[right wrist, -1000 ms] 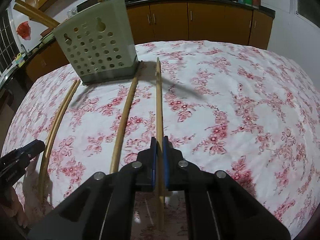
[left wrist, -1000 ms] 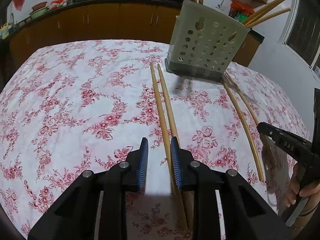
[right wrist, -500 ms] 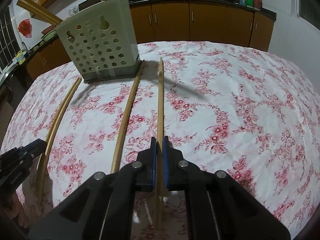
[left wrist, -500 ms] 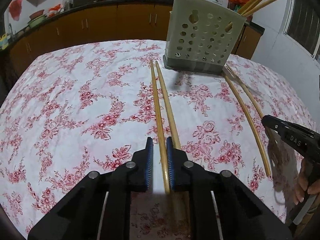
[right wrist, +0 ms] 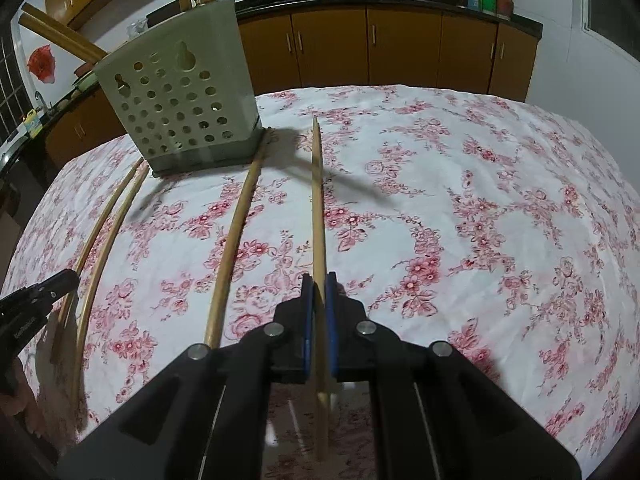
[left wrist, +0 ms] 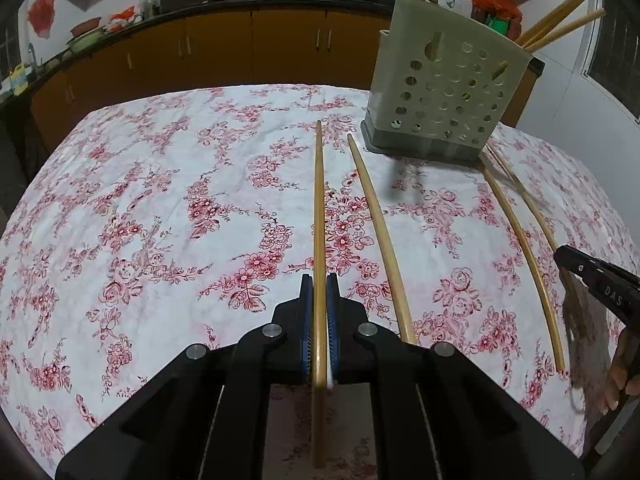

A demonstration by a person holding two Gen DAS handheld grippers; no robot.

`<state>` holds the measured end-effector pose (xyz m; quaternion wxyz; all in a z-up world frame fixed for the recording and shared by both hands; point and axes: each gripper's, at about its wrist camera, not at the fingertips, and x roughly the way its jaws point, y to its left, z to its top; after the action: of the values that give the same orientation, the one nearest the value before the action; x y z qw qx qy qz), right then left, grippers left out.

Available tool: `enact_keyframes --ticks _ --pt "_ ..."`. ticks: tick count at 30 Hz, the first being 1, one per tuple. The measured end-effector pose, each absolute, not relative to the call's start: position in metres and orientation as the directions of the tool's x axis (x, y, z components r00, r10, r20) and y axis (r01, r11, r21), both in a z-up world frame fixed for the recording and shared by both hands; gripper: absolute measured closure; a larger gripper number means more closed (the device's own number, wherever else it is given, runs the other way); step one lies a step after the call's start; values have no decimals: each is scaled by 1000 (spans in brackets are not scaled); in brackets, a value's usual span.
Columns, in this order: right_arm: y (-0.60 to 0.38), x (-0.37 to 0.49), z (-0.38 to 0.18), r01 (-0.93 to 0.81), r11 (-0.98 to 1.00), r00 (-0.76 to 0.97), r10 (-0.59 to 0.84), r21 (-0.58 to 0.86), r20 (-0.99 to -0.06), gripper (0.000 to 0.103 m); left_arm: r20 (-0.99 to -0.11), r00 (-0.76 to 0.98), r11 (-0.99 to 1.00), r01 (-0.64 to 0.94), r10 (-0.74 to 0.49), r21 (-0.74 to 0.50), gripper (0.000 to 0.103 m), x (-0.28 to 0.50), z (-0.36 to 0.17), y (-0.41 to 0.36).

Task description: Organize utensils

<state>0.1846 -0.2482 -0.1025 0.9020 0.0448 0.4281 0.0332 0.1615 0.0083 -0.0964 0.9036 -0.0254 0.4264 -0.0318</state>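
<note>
A grey-green perforated utensil holder [left wrist: 444, 96] stands at the back of the table with several wooden chopsticks in it; it also shows in the right wrist view [right wrist: 180, 108]. My left gripper [left wrist: 319, 288] is shut on a long wooden chopstick [left wrist: 319, 208] that points toward the holder. A second chopstick [left wrist: 380, 236] lies just right of it. My right gripper [right wrist: 319, 284] is shut on another chopstick [right wrist: 318, 196], with one more chopstick [right wrist: 236, 236] lying to its left.
The table has a white cloth with red flowers [left wrist: 160, 220]. Two more chopsticks [left wrist: 524, 252] lie at the right in the left view and at the left in the right view [right wrist: 104, 236]. Brown cabinets [right wrist: 400, 48] with pans stand behind.
My left gripper has closed from open onto the left chopstick of its pair and lifted slightly. My right gripper has stayed shut on its chopstick.
</note>
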Motion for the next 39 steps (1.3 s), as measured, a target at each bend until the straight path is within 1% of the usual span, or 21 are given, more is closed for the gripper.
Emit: enact_keyframes --ticks 12,17,21,32,39 --pt "-248 176 -103 -27 994 634 97 103 -767 94 -771 629 995 57 -100 -83 95 143 -96 2" --pt "-247 174 -103 -33 996 638 86 84 -765 95 -770 633 996 66 -87 -58 95 140 -96 -3" --pt "-251 172 -93 -21 995 656 88 98 -749 95 -770 629 995 69 -101 -74 95 143 -92 0" --pt "-264 164 -37 -15 991 763 98 134 -639 95 -672 731 992 58 -116 -108 95 144 -41 13" --pt "-266 159 -13 -24 989 807 106 146 -582 95 -612 782 990 49 -118 -128 95 142 -14 17"
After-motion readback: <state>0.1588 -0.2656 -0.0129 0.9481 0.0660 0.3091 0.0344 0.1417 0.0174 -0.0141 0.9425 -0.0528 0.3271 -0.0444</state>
